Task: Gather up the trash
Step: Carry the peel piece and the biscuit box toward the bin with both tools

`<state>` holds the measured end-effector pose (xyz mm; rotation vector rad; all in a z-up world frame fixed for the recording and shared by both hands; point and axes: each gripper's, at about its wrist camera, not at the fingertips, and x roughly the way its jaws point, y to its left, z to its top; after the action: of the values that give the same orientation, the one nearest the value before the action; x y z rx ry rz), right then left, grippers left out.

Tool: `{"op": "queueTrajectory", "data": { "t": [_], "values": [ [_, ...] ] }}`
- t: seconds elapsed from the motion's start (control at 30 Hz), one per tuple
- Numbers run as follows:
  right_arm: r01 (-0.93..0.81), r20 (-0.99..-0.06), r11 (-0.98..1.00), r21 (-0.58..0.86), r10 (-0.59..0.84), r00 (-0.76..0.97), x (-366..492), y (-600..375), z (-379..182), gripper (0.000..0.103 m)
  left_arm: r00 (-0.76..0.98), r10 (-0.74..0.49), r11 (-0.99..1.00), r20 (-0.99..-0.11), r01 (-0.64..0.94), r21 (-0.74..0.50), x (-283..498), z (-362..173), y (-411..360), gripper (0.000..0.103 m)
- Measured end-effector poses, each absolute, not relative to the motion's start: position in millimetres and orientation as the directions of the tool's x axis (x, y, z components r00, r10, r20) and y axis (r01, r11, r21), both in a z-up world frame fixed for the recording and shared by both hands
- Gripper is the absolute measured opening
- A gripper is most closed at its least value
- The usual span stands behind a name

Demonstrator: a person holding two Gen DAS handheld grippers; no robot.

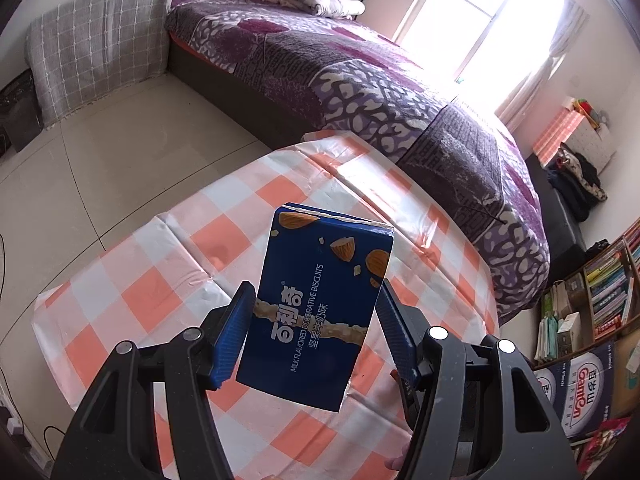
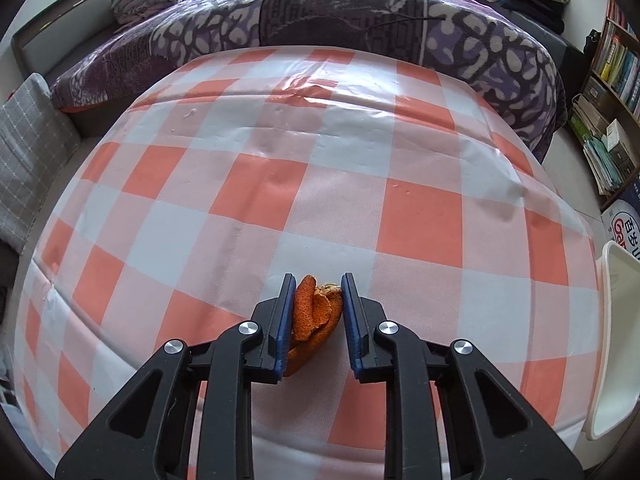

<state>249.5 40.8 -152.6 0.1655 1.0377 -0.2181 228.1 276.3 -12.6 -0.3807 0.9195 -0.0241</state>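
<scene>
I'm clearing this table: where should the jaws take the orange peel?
Grip the orange peel across its bunched, curled middle, coming steeply from above. It lies in a low heap on the checked tablecloth, so squeezing both curled sides together, as the right gripper does, holds best.

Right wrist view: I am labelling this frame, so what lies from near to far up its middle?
Right gripper, fingers shut on the crumpled orange peel → orange-and-white checked plastic tablecloth → bed with purple patterned cover.
</scene>
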Motion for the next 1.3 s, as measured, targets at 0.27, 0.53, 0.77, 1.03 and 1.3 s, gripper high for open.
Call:
{"op": "queueTrajectory", "data": {
  "t": [0.27,0.53,0.77,1.03,1.3],
  "values": [
    [0.255,-0.812,0.967,0.015,-0.137,0.567,246.5,23.9,-109.7,0.022,0.659,-0.120,0.940,-0.742,-0.166,-0.299,225.4,-7.8,262.2,0.061],
    [0.278,-0.781,0.961,0.001,-0.173,0.600,232.5,-10.8,-80.3,0.022,0.702,-0.039,0.964,-0.711,-0.162,-0.213,219.6,-5.0,233.5,0.061],
    [0.311,-0.772,0.950,0.009,-0.191,0.606,216.7,-44.3,-70.8,0.022,0.727,-0.001,0.980,-0.687,-0.136,-0.145,214.7,-5.4,205.7,0.061],
    [0.353,-0.770,0.935,0.029,-0.204,0.604,202.9,-81.2,-69.4,0.022,0.737,0.021,0.989,-0.675,-0.112,-0.092,211.7,-10.2,177.9,0.061],
    [0.403,-0.782,0.911,0.084,-0.190,0.594,194.5,-112.8,-71.5,0.022,0.741,0.028,0.995,-0.671,-0.086,-0.054,210.5,-14.1,151.8,0.061]
  ]
}}
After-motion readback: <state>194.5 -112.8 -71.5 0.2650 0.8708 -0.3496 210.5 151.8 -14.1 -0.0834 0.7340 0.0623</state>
